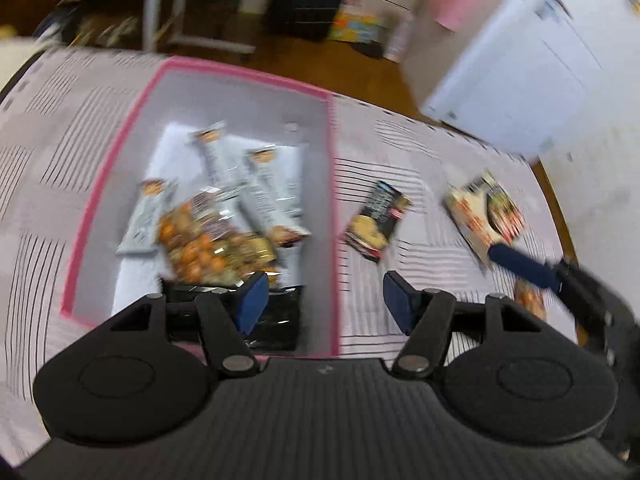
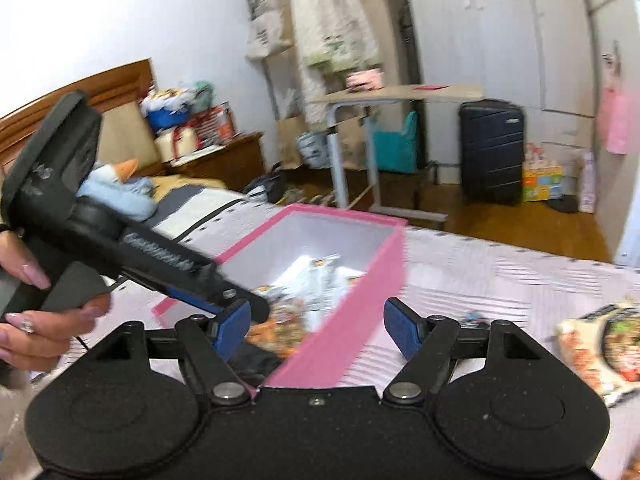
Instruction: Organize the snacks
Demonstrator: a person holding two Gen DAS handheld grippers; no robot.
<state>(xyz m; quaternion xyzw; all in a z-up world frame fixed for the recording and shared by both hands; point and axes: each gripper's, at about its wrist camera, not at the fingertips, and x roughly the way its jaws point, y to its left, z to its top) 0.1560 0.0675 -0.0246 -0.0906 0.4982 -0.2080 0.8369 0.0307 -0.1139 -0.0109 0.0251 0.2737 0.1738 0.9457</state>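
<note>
Looks like we're between picks: both the left claw [image 1: 324, 300] and right claw [image 2: 318, 330] are spread wide, holding nothing. Most snacks already sit in the pink box [image 1: 334, 200]; the dark snack packet [image 1: 378, 220] lies just beside it on the striped cloth [image 1: 420, 160], so I'd guess that's next.

1. One pink box [image 1: 120, 168].
2. Three white bars [image 1: 260, 188] inside it, plus one orange bag [image 1: 208, 248] and one black packet [image 1: 276, 320].
3. Two packets [image 1: 378, 220] on the bedspread [image 1: 48, 128].
4. Two grippers [image 1: 324, 300].
</note>
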